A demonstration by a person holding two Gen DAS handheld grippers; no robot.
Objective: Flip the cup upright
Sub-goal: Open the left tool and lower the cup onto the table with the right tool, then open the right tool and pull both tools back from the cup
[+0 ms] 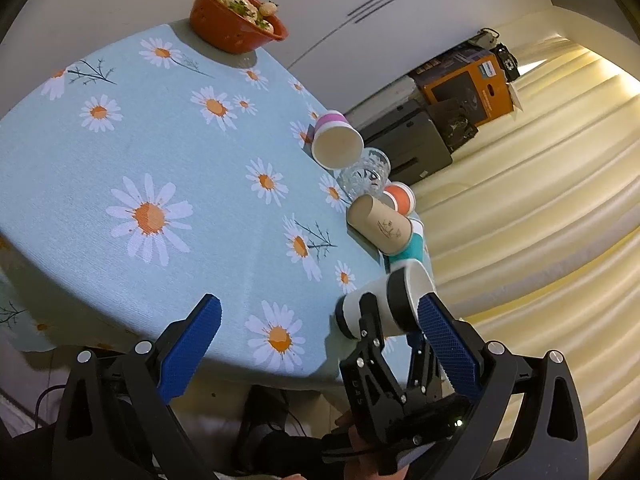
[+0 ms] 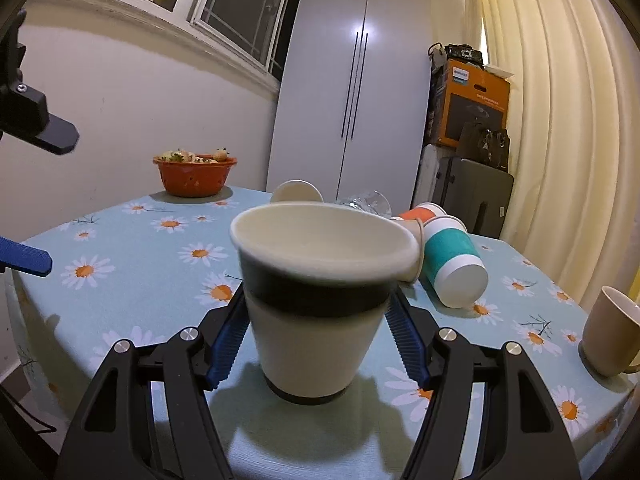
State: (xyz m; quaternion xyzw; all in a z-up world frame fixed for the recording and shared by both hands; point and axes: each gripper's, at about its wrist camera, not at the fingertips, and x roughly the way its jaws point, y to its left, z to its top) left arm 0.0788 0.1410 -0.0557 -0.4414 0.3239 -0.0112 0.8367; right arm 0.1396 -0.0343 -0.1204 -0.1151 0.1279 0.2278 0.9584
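A white paper cup with a black band (image 2: pixel 316 304) stands upright, mouth up, between the blue pads of my right gripper (image 2: pixel 316 320), which is shut on it. Its base is at the tablecloth; I cannot tell if it touches. The same cup (image 1: pixel 384 304) shows in the left wrist view, held by the right gripper's black fingers (image 1: pixel 372 332). My left gripper (image 1: pixel 320 320) is open and empty above the near table edge, with its right pad just beside the cup.
The round table has a blue daisy cloth (image 2: pixel 132 256). Several cups lie on their sides at the right: a teal one (image 2: pixel 452 260), an orange one (image 2: pixel 420 213), a brown one (image 1: pixel 380 224), a pink one (image 1: pixel 336 140). A glass (image 1: pixel 366 172), an orange bowl (image 2: pixel 195 174) and a beige mug (image 2: pixel 608 332) stand nearby.
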